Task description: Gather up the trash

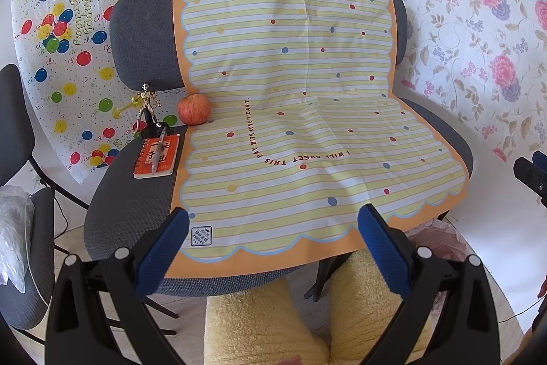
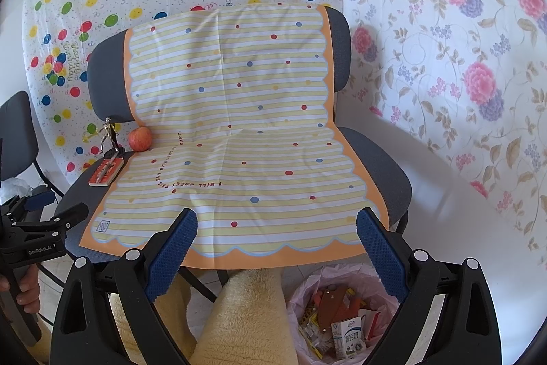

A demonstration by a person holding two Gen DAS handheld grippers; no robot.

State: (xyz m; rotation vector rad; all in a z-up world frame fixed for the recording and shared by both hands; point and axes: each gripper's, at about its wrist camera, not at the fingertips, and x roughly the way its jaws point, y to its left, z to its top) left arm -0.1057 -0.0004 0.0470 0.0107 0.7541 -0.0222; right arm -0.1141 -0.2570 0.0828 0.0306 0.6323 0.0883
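A grey chair [image 1: 136, 204] [image 2: 383, 166] is draped with a striped yellow dotted sheet [image 1: 290, 125] [image 2: 239, 142]. No loose trash shows on the sheet. A trash bin with a pink liner [image 2: 342, 313] stands on the floor below the chair's front right; it holds wrappers and a milk carton [image 2: 348, 336]. Its rim shows in the left wrist view [image 1: 434, 235]. My left gripper [image 1: 273, 224] is open and empty above the sheet's front edge. My right gripper [image 2: 277, 224] is open and empty above the sheet's front edge, over the bin. The left gripper also shows at the right wrist view's left edge [image 2: 37, 231].
On the chair's left side stand a red apple [image 1: 193, 109] [image 2: 139, 139], a small metal figurine [image 1: 147, 106] [image 2: 108, 134] and an orange notebook with a pen [image 1: 157, 156] [image 2: 106, 172]. Yellow fleece-clad legs [image 1: 266, 324] [image 2: 246, 313] are below. Another chair [image 1: 20, 159] stands left.
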